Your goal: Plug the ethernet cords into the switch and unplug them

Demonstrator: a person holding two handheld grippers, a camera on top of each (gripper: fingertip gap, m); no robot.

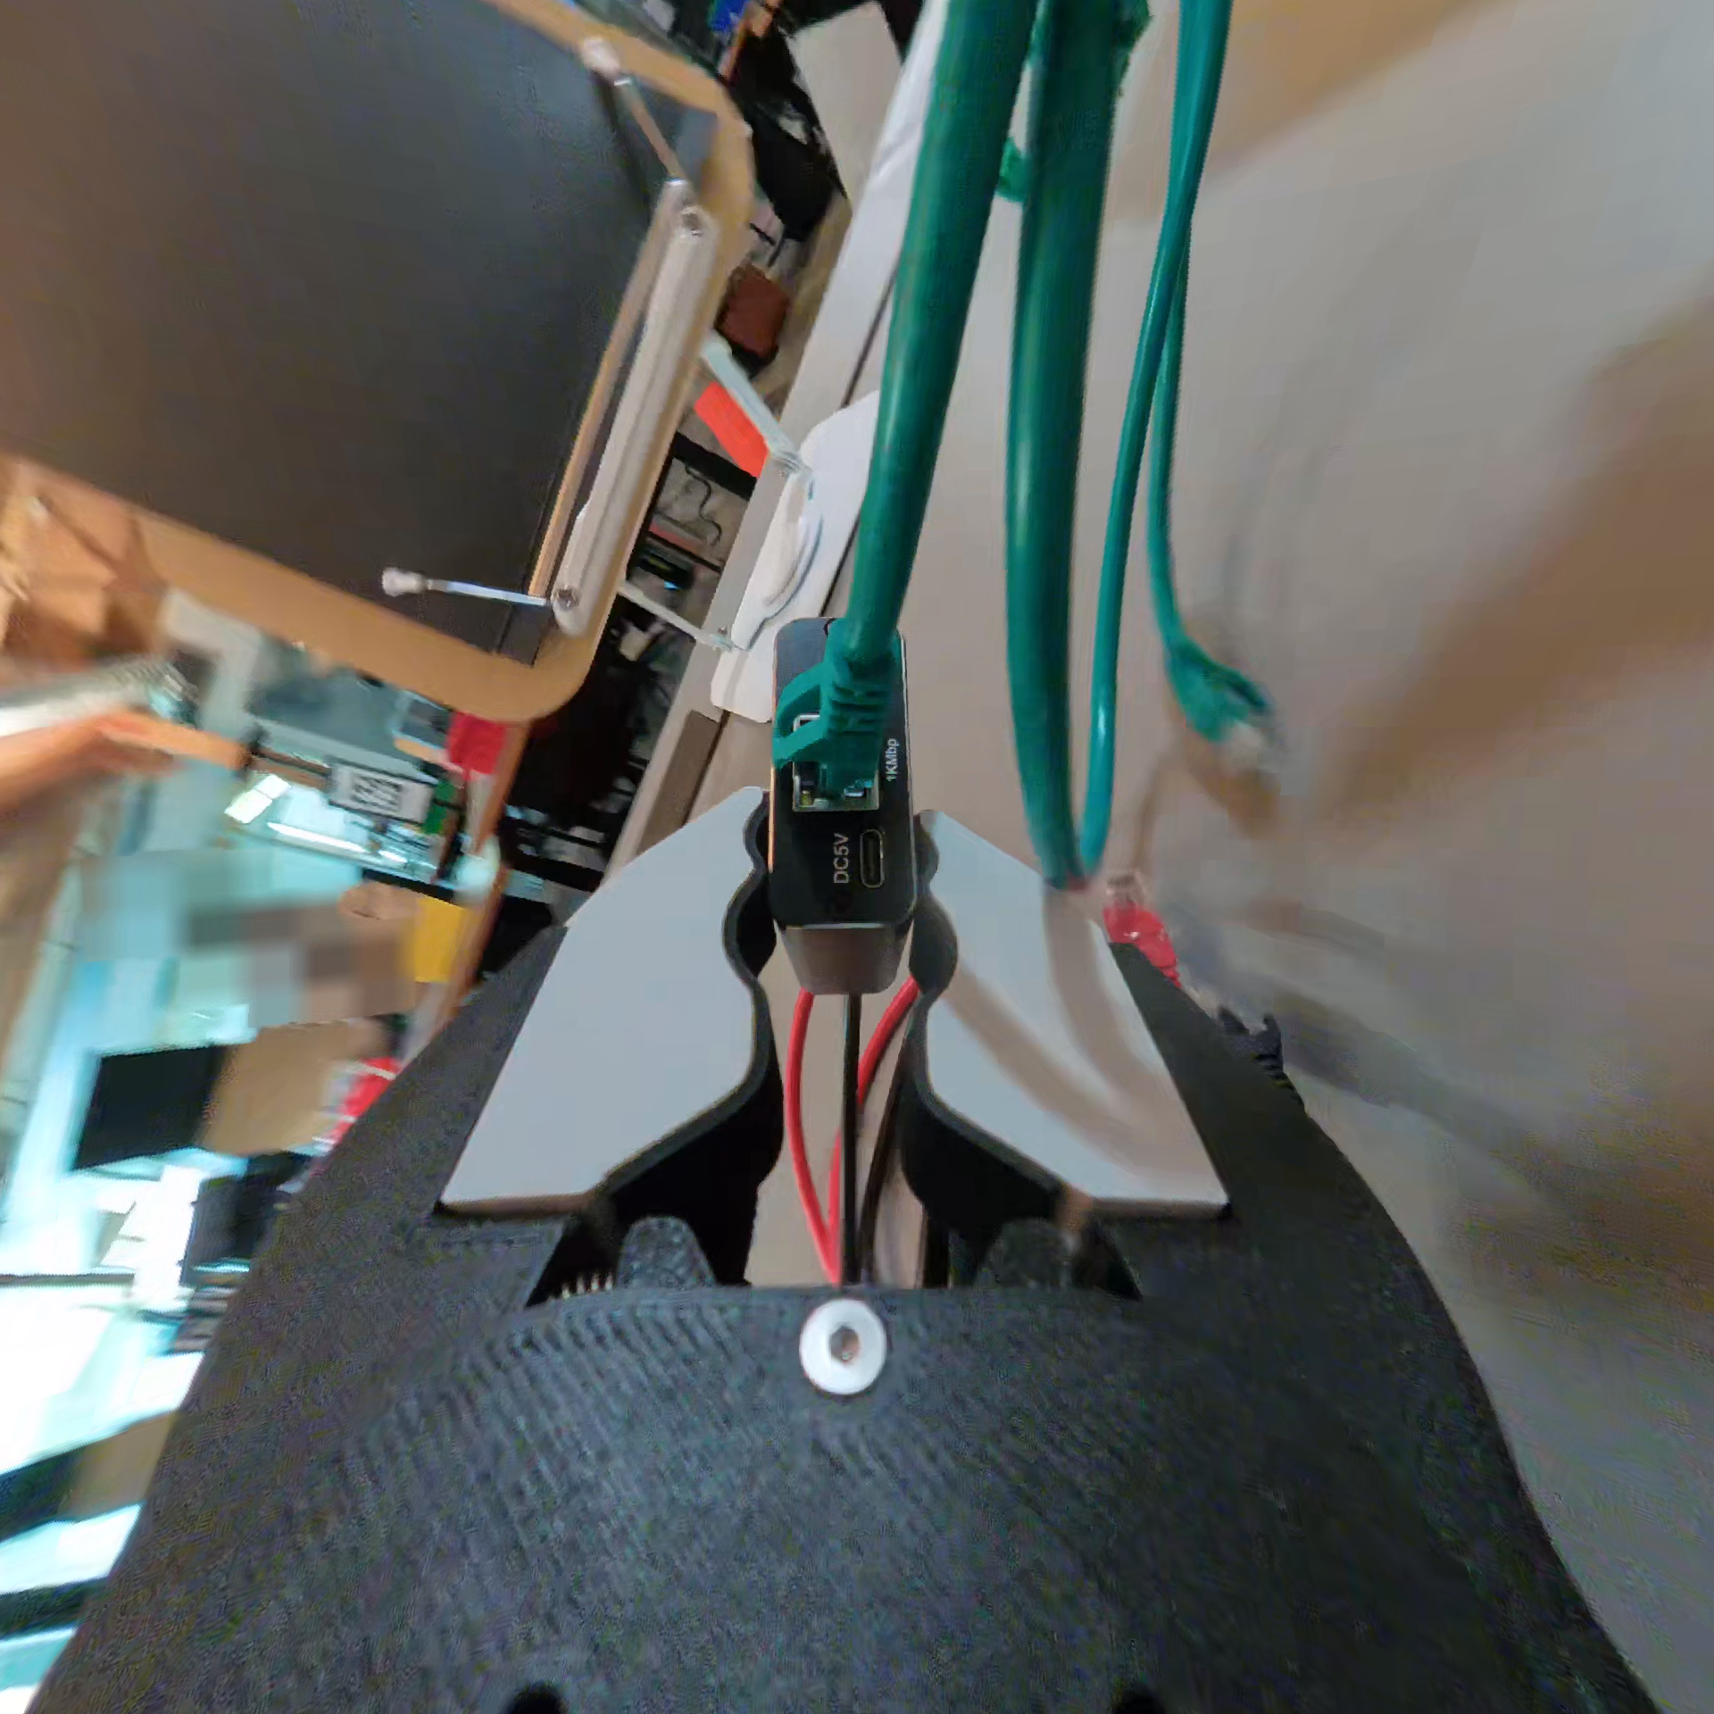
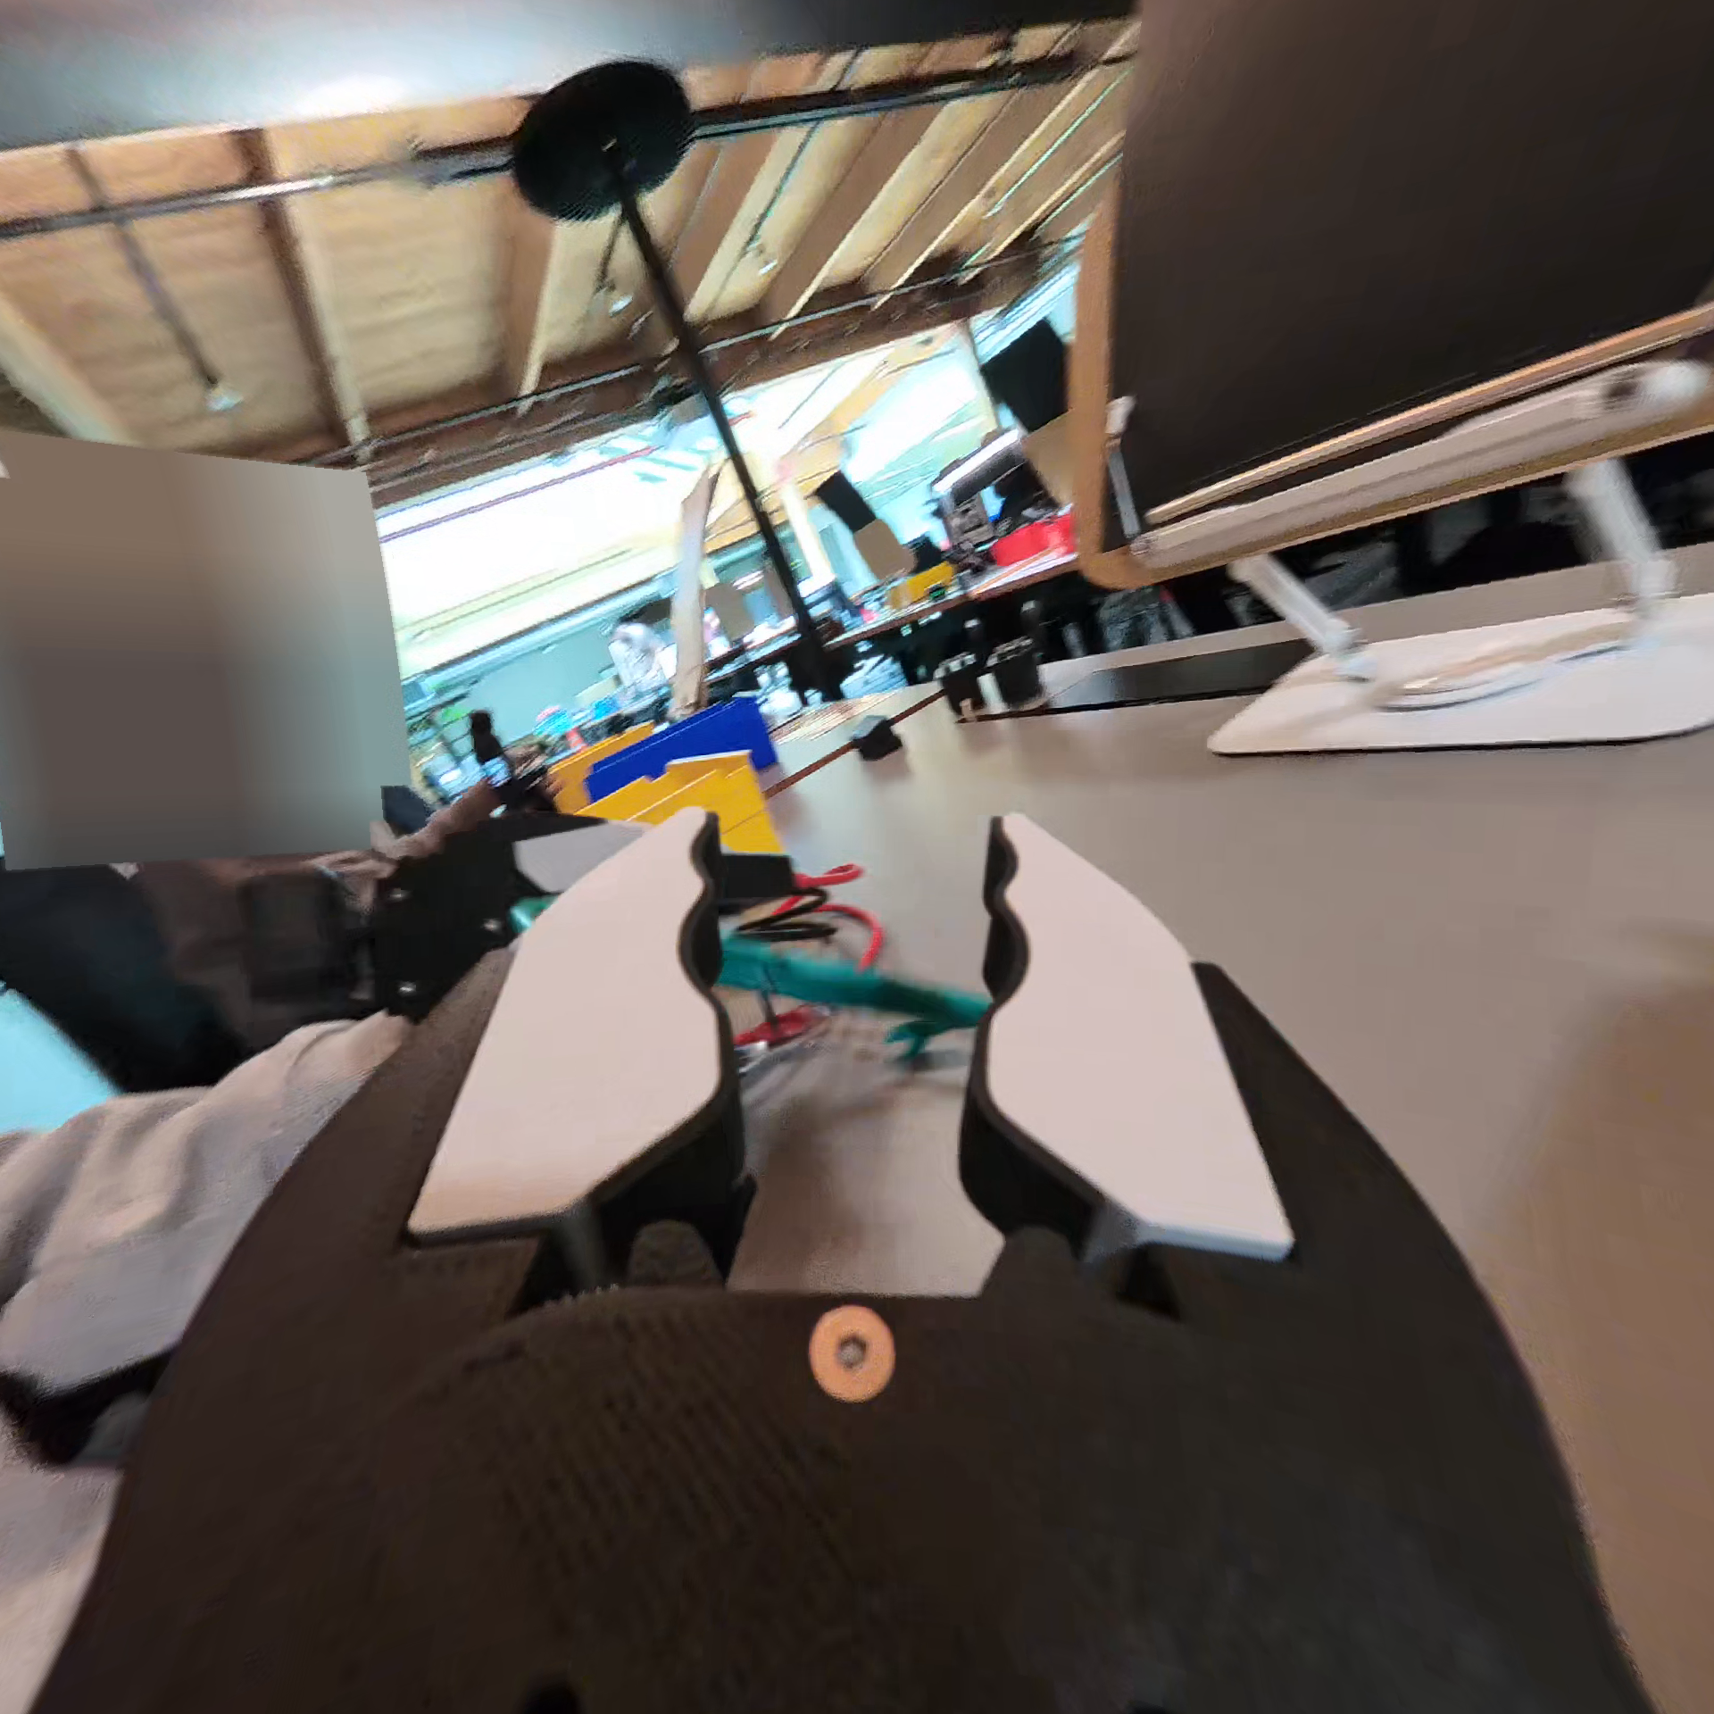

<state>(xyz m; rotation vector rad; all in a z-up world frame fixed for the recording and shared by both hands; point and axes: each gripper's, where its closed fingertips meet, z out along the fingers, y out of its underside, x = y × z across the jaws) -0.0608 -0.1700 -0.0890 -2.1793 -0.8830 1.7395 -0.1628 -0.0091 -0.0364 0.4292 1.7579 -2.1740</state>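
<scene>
My left gripper (image 1: 842, 835) is shut on a small black switch (image 1: 839, 835) and holds it off the table. A green ethernet cord (image 1: 914, 371) has its plug (image 1: 839, 709) seated in a port of the switch. More green cord loops (image 1: 1067, 556) lie beside it, with a loose green plug (image 1: 1210, 691) lying free. Red and black wires (image 1: 839, 1113) run from the switch back between the fingers. My right gripper (image 2: 849, 890) is open and empty above the table. Past it lie green cords (image 2: 853, 988), and the left gripper (image 2: 464, 900) shows at the left.
A monitor (image 2: 1391, 232) on a white stand (image 2: 1447, 705) sits on the grey table (image 2: 1298, 927) at the right. Yellow and blue bins (image 2: 686, 770) stand farther back. A grey sleeve (image 2: 185, 1159) shows at the left. A red plug (image 1: 1136, 923) lies by the cords.
</scene>
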